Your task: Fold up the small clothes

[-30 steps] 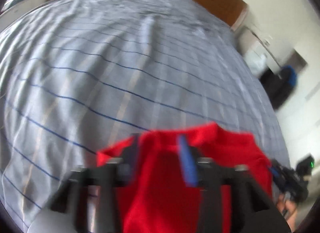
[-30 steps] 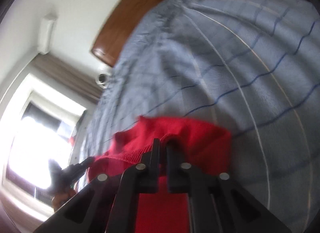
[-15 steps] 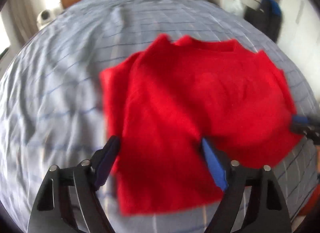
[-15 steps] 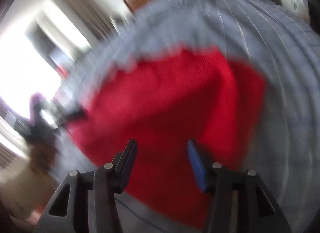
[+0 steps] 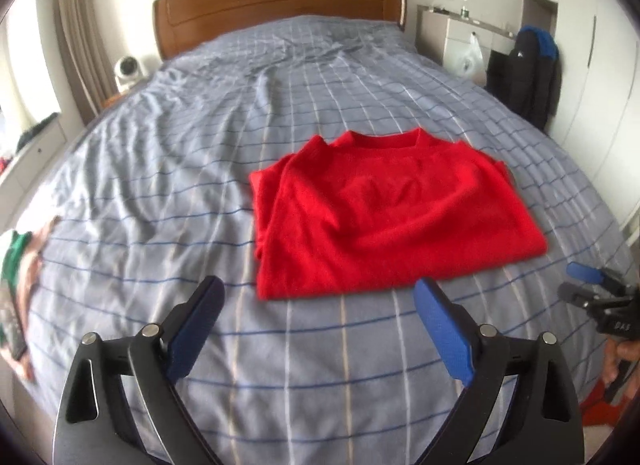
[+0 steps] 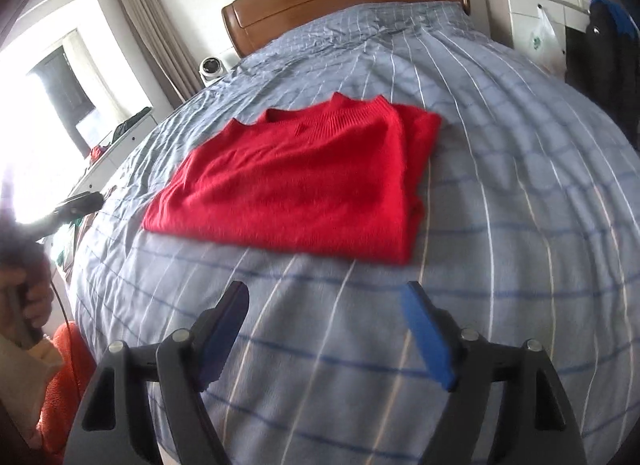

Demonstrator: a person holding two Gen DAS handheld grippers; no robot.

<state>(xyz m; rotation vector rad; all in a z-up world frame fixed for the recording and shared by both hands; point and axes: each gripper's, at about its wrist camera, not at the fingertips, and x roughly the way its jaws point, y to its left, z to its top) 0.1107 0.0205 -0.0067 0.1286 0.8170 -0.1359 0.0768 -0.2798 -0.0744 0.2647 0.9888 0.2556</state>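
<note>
A red knit top (image 5: 384, 209) lies folded flat on the blue checked bed (image 5: 200, 169), its neckline toward the headboard; it also shows in the right wrist view (image 6: 296, 181). My left gripper (image 5: 320, 305) is open and empty, held above the bed just short of the top's near edge. My right gripper (image 6: 324, 313) is open and empty, also just short of the near edge. The right gripper appears at the left wrist view's right edge (image 5: 596, 289); the left gripper appears at the right wrist view's left edge (image 6: 76, 205).
A wooden headboard (image 5: 280, 1) stands at the far end. A white round device (image 5: 128, 69) sits left of the bed. A dark jacket (image 5: 532, 73) and a white cabinet (image 5: 452, 37) are on the right. Other clothes (image 5: 16, 265) lie at the bed's left edge.
Both grippers let go of the red top and opened. They pulled back toward the foot of the bed. The top now lies folded on the bed.
</note>
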